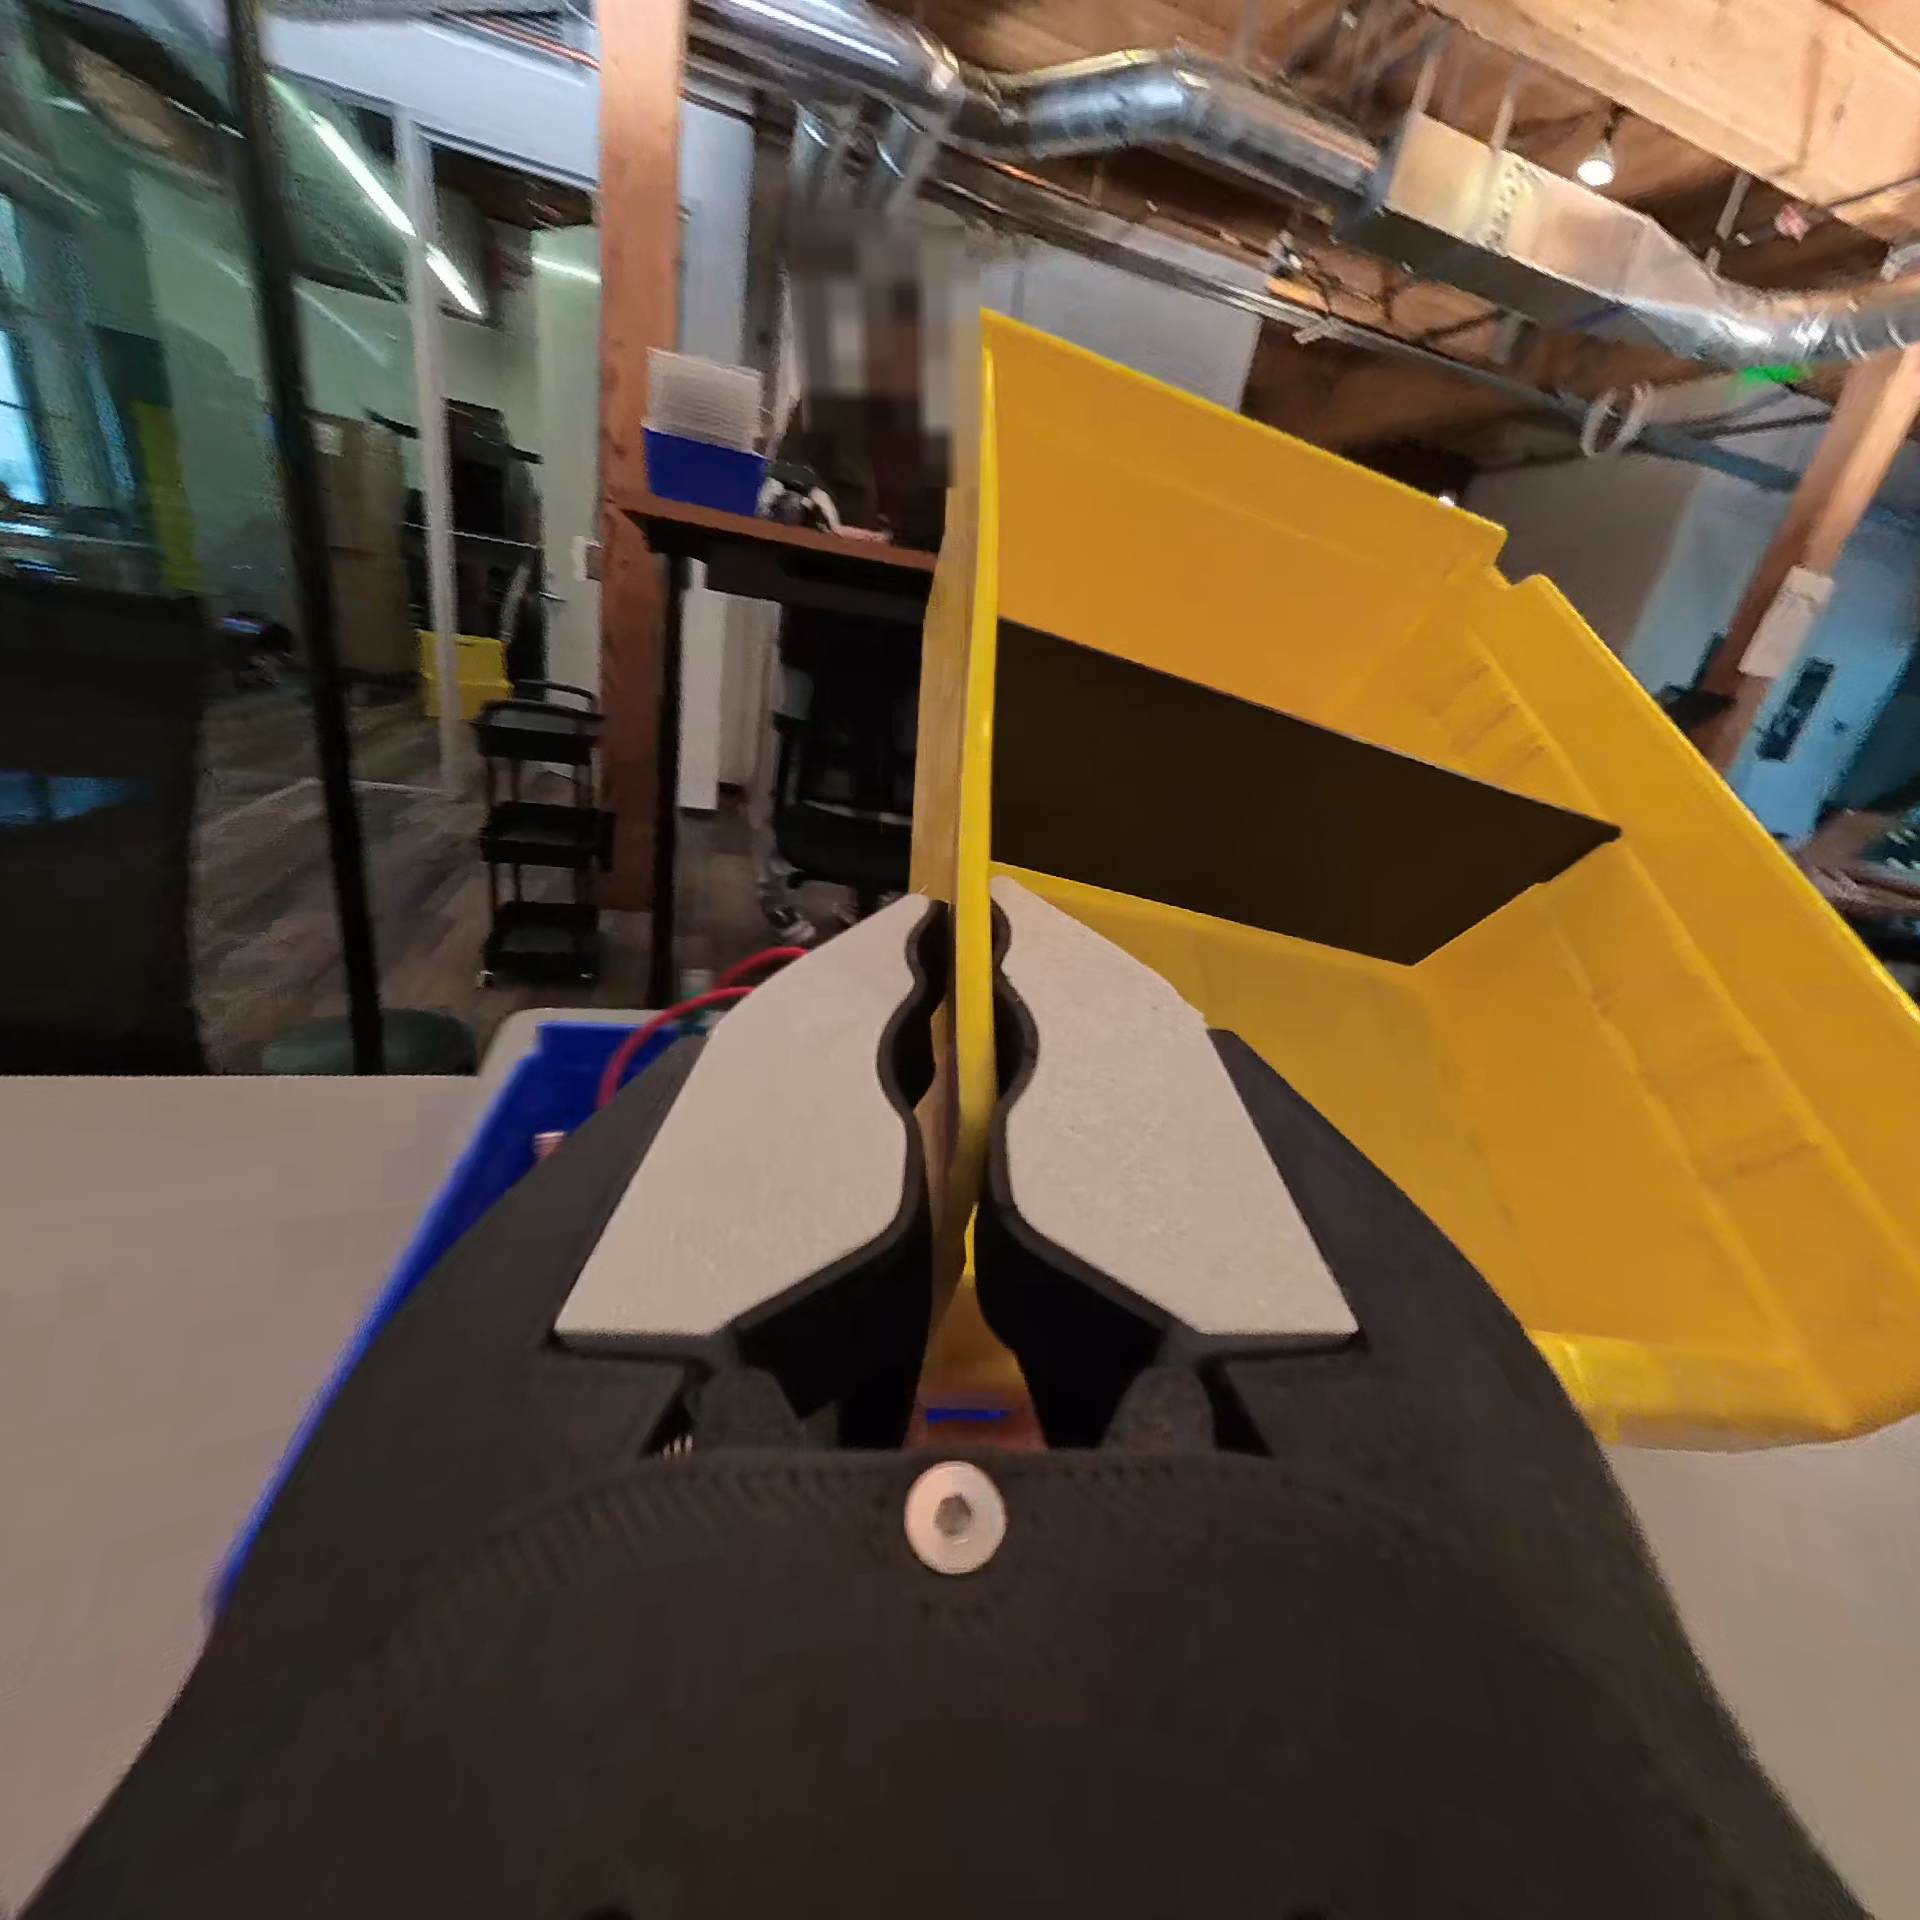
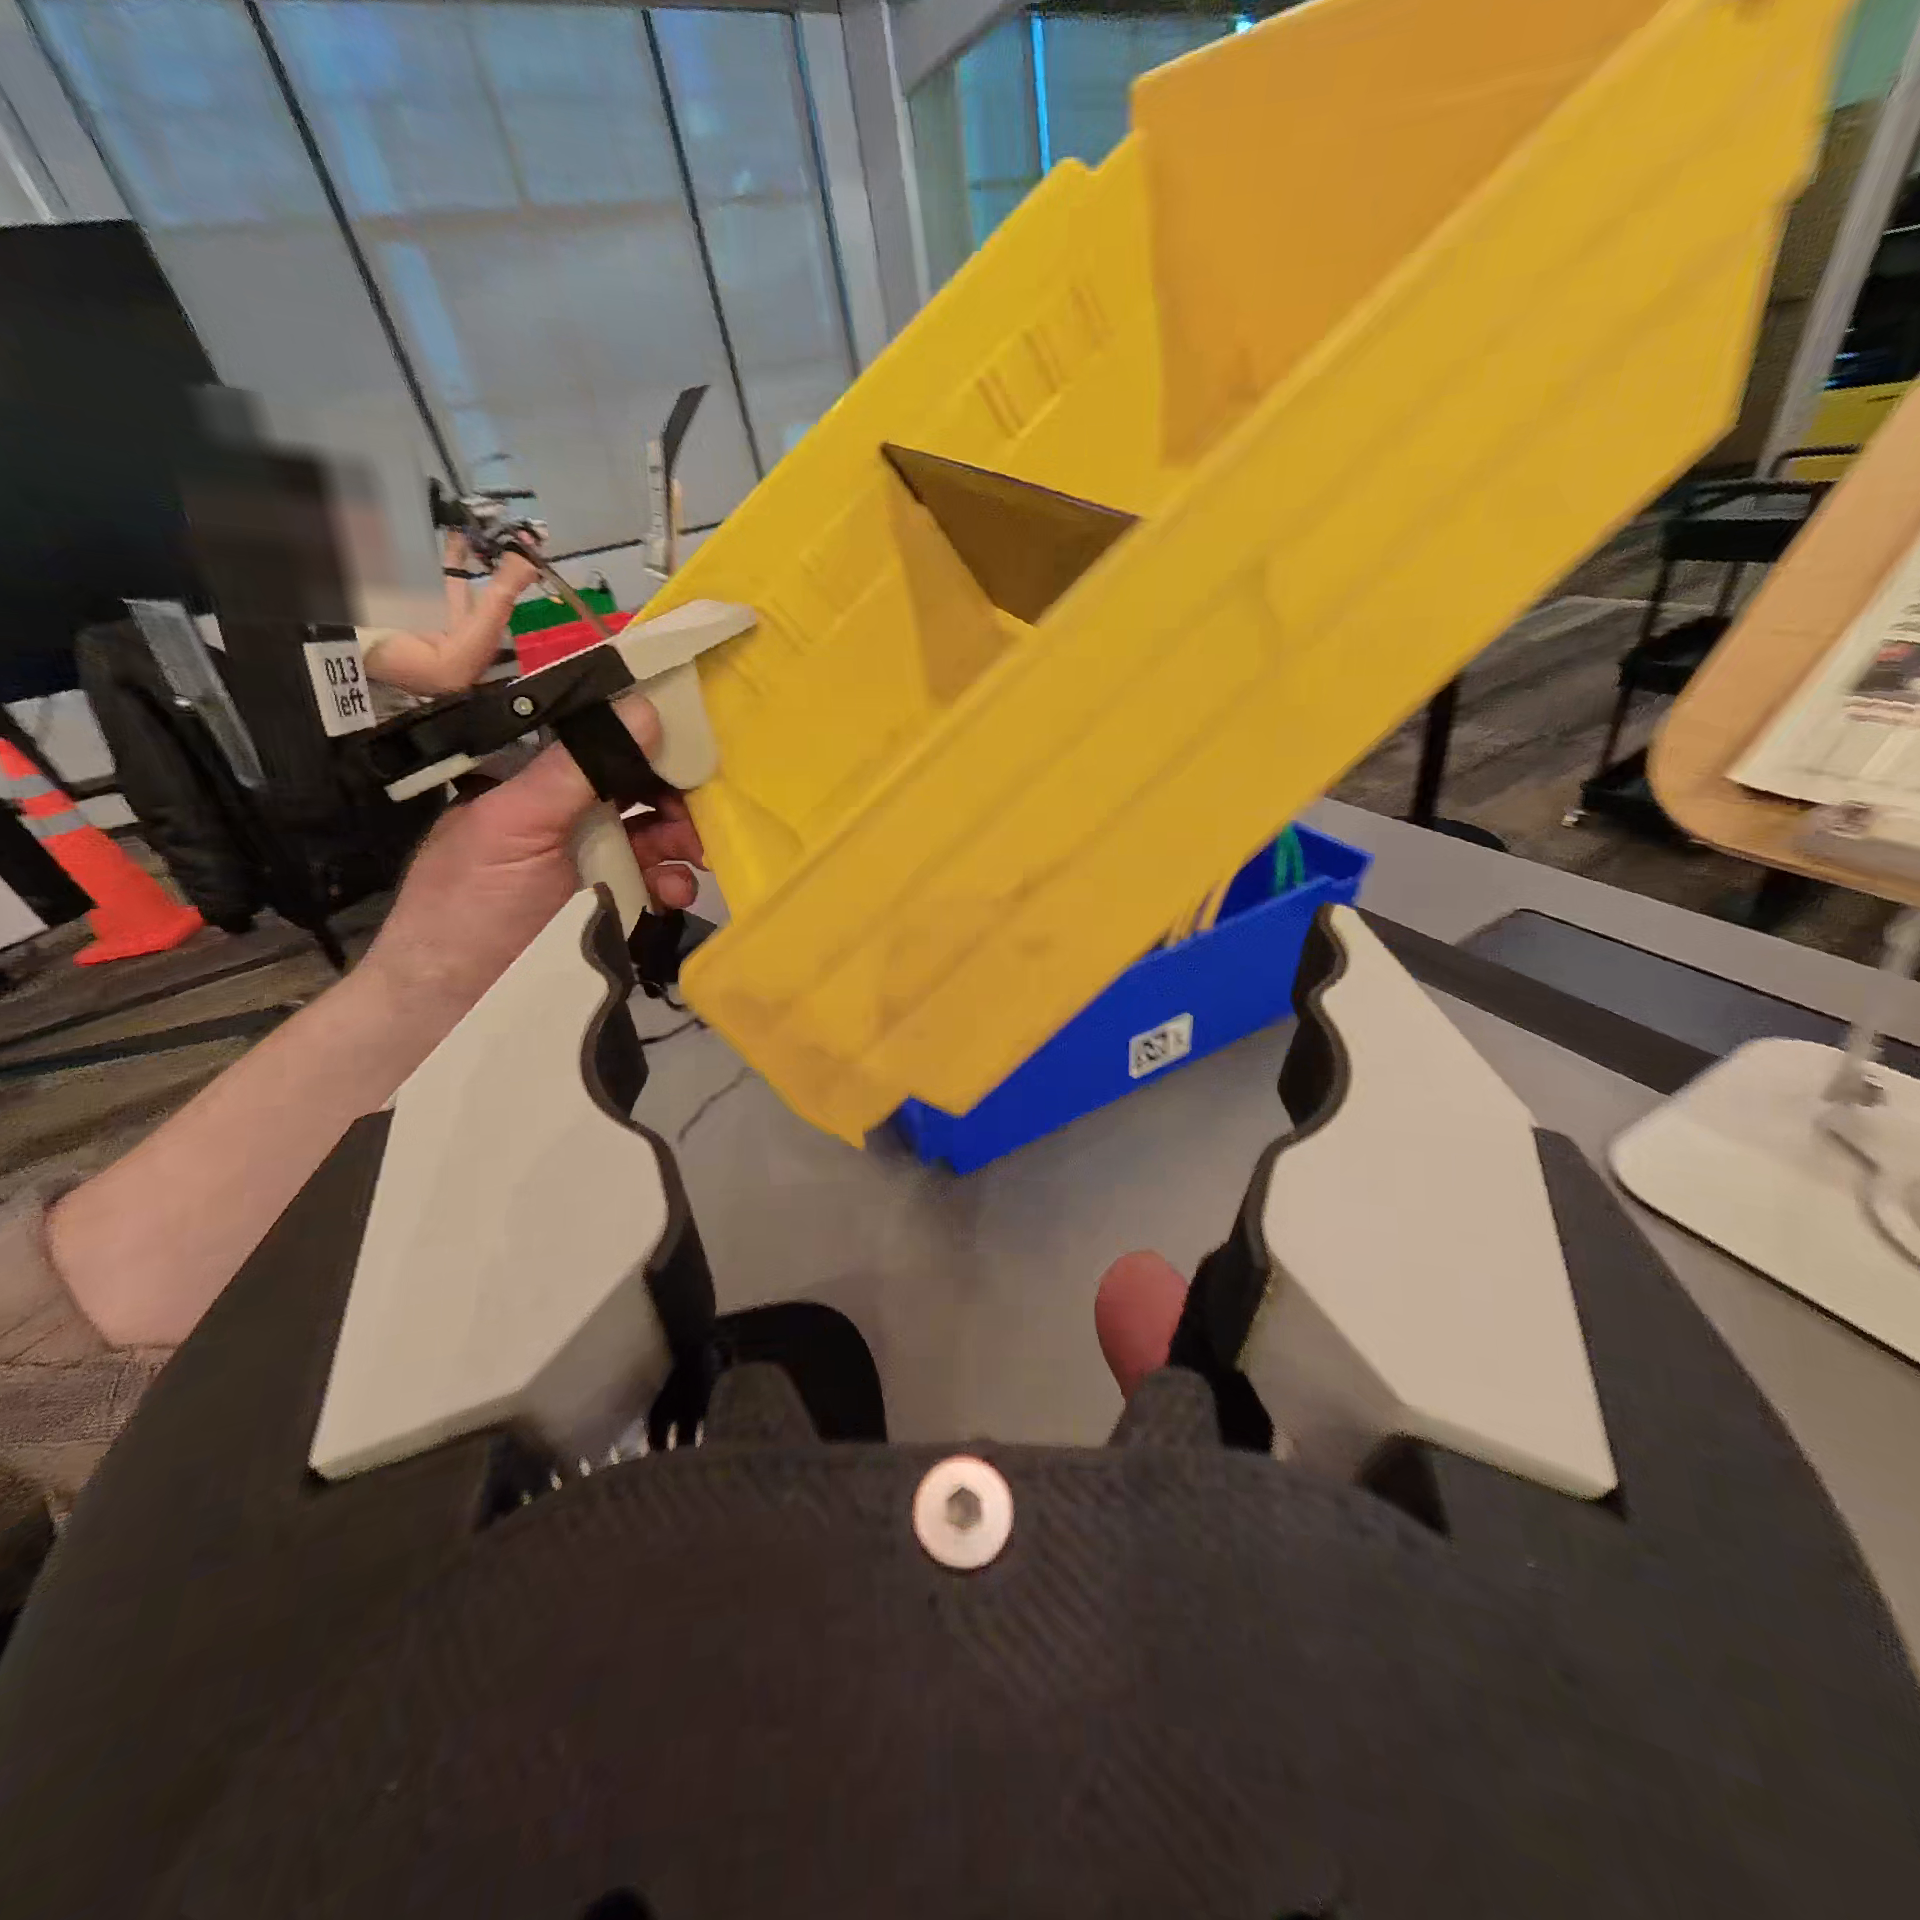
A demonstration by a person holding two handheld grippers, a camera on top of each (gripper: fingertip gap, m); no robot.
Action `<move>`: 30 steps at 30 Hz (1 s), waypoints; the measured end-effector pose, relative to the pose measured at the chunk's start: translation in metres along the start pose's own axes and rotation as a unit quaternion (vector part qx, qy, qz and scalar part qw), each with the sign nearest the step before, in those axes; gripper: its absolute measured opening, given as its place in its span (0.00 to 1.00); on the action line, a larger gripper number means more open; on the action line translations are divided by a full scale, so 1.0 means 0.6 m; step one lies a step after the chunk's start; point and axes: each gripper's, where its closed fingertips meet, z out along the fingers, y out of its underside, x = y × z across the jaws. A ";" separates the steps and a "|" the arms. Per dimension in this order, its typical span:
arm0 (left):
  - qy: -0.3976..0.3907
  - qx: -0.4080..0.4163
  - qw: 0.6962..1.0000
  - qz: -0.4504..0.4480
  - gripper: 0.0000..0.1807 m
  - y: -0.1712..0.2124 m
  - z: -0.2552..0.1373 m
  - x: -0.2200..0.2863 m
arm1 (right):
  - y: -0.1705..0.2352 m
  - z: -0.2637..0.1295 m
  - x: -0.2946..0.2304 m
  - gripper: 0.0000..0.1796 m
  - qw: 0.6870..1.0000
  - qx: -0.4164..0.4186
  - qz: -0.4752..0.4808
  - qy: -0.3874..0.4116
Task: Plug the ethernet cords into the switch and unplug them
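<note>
A long yellow plastic bin with a black divider panel set across its interior is held off the grey worktop and steeply tilted, its open side turned toward both cameras. The left claw is closed onto one thin end wall of the bin, the wall being pinched between the wavy black inner edges of the two pale-faced fingers. In the right wrist view the same claw is seen farther off at the bin's lower left end, carried by a person's hand whose forearm is extended in from the left. The right claw is spread wide and nothing is held in it; bare worktop is visible between its fingers. A blue rectangular plastic bin with a small white label on its side is rested on the worktop beneath and behind the raised yellow bin, which is seen in front of it in the right wrist view. Thin red wire is seen looping above the blue bin's rim in the left wrist view, and a green cord rises from its far end in the right wrist view. Whether these are the ethernet cords cannot be told, and no switch can be made out. A white flat stand base lies on the worktop at the right.
</note>
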 end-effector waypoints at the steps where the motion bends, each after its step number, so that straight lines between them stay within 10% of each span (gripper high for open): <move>1: 0.016 -0.010 1.000 0.002 0.02 0.012 0.015 0.035 | 0.002 -0.018 0.007 0.70 1.000 -0.006 -0.004 0.010; 17: 0.212 -0.165 0.963 -0.028 0.04 0.267 0.233 0.537 | 0.090 -0.374 0.307 0.75 0.956 -0.050 0.083 0.278; 30: 0.255 -0.270 0.927 -0.055 0.08 0.462 0.324 0.735 | 0.217 -0.537 0.495 0.80 0.906 -0.129 0.190 0.356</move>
